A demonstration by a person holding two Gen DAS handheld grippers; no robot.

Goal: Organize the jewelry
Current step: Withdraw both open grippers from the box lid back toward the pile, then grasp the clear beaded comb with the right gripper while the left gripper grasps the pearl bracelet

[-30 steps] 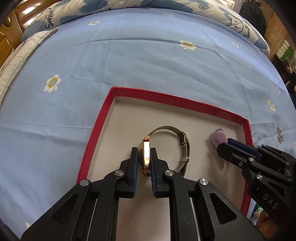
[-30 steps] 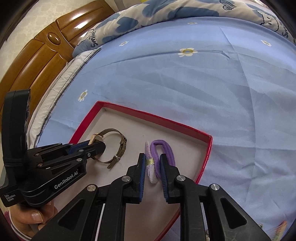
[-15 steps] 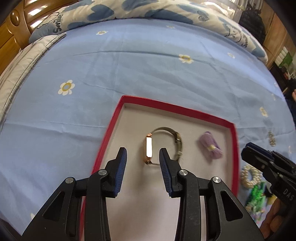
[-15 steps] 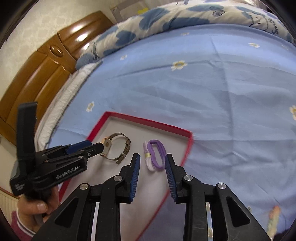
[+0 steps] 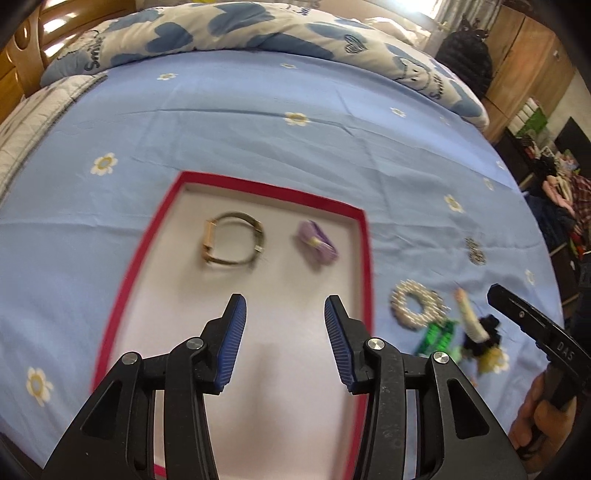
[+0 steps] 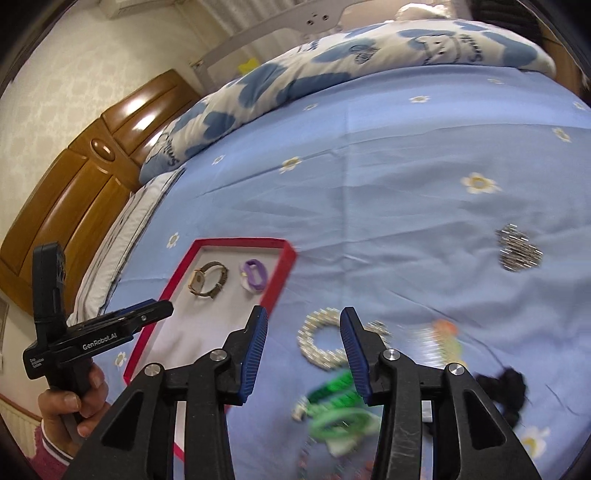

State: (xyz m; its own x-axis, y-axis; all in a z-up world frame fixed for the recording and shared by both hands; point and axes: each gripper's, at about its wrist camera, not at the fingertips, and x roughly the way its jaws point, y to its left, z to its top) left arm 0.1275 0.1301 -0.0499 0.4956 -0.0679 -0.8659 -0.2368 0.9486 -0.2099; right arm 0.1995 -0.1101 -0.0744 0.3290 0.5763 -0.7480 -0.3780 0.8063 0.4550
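A red-rimmed tray (image 5: 364,236) (image 6: 280,273) lies on the blue bed sheet. In it rest a gold watch (image 5: 231,240) (image 6: 207,278) with a mesh band and a purple hair tie (image 5: 317,242) (image 6: 253,275), side by side. My left gripper (image 5: 283,310) hangs above the tray's near half, jaws opening, nothing between them. My right gripper (image 6: 303,323) hovers right of the tray over a pearl bracelet (image 6: 323,343) (image 5: 417,308), jaws opening and empty. A green band (image 6: 340,410) (image 5: 437,338) lies nearer.
More pieces lie on the sheet right of the tray: a silver beaded piece (image 6: 519,251) (image 5: 474,251), a black hair tie (image 6: 506,387) (image 5: 484,332), an orange-green item (image 6: 443,336). A folded quilt (image 5: 258,29) lies at the far side, a wooden headboard (image 6: 74,184) at left.
Both grippers let go, the left of the watch, the right of the purple hair tie, and opened. Both pulled back and rose; the right swung right, over the loose jewelry.
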